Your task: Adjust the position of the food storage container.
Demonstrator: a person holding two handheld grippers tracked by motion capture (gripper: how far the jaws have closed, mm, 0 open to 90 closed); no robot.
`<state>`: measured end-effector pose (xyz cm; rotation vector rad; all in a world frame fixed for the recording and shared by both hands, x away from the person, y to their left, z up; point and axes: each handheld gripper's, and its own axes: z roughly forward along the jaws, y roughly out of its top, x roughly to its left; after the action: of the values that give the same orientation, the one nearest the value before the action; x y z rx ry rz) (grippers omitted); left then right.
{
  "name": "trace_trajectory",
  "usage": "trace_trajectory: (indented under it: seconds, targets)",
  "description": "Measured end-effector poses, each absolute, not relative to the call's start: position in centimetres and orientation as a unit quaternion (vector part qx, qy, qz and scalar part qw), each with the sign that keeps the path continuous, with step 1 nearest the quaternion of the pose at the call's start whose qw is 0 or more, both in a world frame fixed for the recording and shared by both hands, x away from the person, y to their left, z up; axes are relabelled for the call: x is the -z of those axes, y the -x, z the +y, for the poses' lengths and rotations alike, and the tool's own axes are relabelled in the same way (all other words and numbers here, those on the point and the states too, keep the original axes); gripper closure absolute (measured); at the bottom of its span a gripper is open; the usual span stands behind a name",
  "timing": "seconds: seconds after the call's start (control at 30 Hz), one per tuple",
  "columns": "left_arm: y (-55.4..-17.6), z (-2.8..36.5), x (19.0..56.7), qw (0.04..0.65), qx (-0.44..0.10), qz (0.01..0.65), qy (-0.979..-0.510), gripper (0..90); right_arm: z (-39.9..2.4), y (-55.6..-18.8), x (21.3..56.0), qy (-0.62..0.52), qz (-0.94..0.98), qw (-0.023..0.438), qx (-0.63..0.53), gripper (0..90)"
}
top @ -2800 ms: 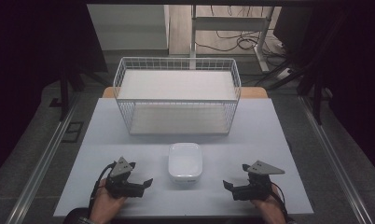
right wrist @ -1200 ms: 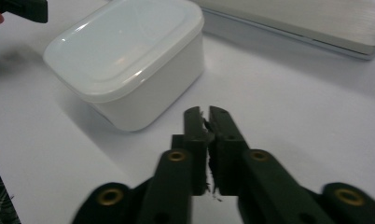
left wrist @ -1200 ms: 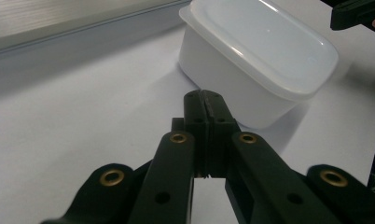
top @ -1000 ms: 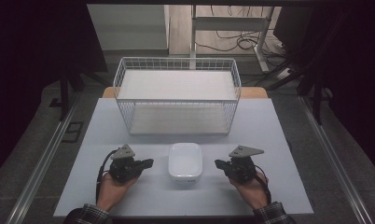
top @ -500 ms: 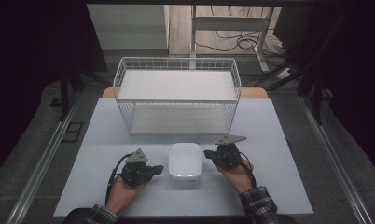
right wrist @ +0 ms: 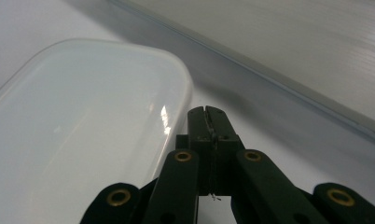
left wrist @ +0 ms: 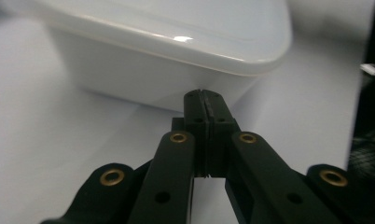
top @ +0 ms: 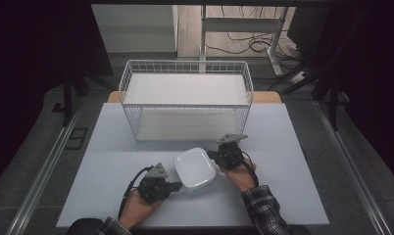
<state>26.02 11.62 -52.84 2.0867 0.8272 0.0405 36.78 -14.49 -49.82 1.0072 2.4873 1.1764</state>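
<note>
At the near edge of the pale worktop in the high view, 2 forearms come in from the bottom, the right one in a plaid sleeve. The left hand carries the left tongs, whose tips sit against the near left corner of a white lidded container. In the left gripper view those tongs have both black jaws pressed flat together with nothing between them, and their tip meets the container's side wall just under the overhanging rim of the lid. The container rests flat on the worktop, a little near of the middle, turned slightly askew so that its corners point toward the 2 hands. On its far right side the right hand brings the right tongs up to the rim. In the right gripper view these tongs are likewise closed tight on nothing, their tip just beside the rounded corner of the glossy lid; whether it touches the edge I cannot tell. Beyond the container, apart from it, stands a white wire basket with a pale liner on its floor. Past the worktop's far edge lie a dim floor, a desk frame and loose cables.
</note>
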Motion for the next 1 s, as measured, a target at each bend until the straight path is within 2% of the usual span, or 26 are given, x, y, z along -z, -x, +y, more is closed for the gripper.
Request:
trace_trajectory:
  seconds: [0.13,0.33,0.5,0.53,0.7,1.0]
  targets:
    - [-26.5,13.0,52.6,0.429,-0.028,0.352,-0.832,89.8,-14.6,-36.9,50.0,-0.335,0.848,0.112,-0.395,89.1]
    - [-29.4,16.1,52.1,0.429,-0.054,0.391,-0.813,89.8,-16.7,-33.7,49.1,-0.328,0.848,0.113,-0.4,89.0]
    - [-31.6,16.1,52.0,0.433,-0.059,0.39,-0.81,89.8,-17.9,-31.5,48.6,-0.327,0.849,0.117,-0.398,89.0]
    - [-32.0,16.0,52.0,0.433,-0.06,0.386,-0.812,89.7,-18.4,-30.2,48.7,-0.334,0.849,0.106,-0.396,89.0]
    - [-33.9,15.1,52.8,0.452,-0.03,0.377,-0.808,89.7,-18.2,-28.4,49.7,-0.331,0.858,0.077,-0.386,89.0]
    - [-32.7,14.9,52.6,0.447,-0.018,0.37,-0.814,89.7,-17.8,-29.1,50.1,-0.34,0.852,0.065,-0.393,88.9]
